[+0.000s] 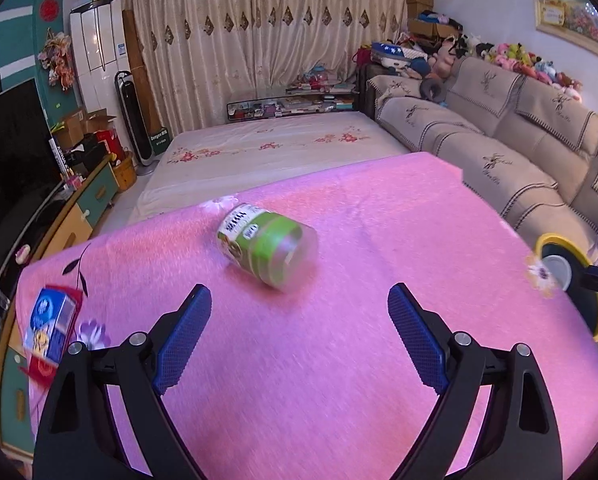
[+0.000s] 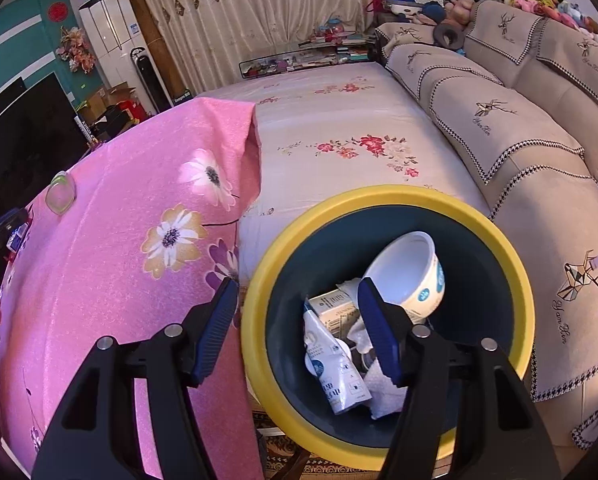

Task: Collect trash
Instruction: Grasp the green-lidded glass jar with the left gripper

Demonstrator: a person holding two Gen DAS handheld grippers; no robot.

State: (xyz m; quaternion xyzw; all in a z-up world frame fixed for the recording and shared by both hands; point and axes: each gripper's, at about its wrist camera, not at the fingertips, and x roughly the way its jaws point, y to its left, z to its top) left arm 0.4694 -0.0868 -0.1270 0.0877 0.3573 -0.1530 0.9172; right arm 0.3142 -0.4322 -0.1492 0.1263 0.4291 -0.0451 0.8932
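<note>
A clear plastic jar (image 1: pixel 265 246) with a green label lies on its side on the pink flowered tablecloth (image 1: pixel 299 360). My left gripper (image 1: pixel 299 292) stands wide open just short of the jar, with nothing between its fingers. A blue and white carton (image 1: pixel 51 326) lies at the cloth's left edge. In the right wrist view my right gripper (image 2: pixel 297 284) hangs open and empty above a dark bin with a yellow rim (image 2: pixel 515 264). The bin holds a white bowl (image 2: pixel 409 276), a carton, a white pouch (image 2: pixel 331 364) and crumpled tissue. The jar (image 2: pixel 61 194) shows small at the far left.
The bin (image 1: pixel 555 240) stands off the table's right edge, against a beige sofa (image 2: pixel 519 128). A floral mattress (image 1: pixel 267 152) lies beyond the table. A television and low cabinet (image 1: pixel 15 160) run along the left wall. Curtains close the back.
</note>
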